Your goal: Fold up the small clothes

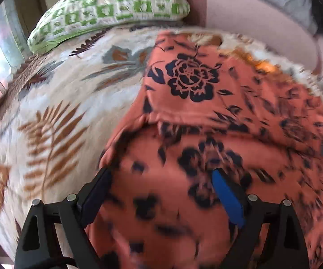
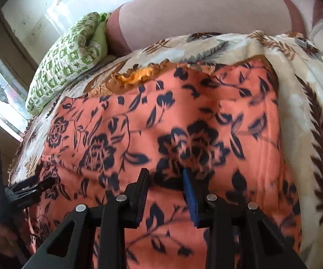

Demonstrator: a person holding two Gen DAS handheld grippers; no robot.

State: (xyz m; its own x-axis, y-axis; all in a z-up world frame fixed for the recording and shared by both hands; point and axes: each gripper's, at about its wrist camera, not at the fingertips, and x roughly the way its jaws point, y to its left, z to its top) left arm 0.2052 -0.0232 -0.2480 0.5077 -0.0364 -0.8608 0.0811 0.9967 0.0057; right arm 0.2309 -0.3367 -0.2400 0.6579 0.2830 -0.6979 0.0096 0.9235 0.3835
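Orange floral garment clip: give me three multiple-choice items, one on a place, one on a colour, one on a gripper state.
1. Where does the orange garment with dark floral print lie?
A. on the cream leaf-patterned blanket
B. on a bare wooden floor
C. on a hanger

2. What colour is the pattern on the checked pillow?
A. red
B. green
C. purple

3. How does the left gripper stand?
A. shut on a pillow
B. out of view
C. open, fingers wide apart over the garment

Key: 1 A, blanket shows around the garment's edges. 2 B, green squares on white. 3 C, a wide gap separates its two fingers, cloth showing between them.
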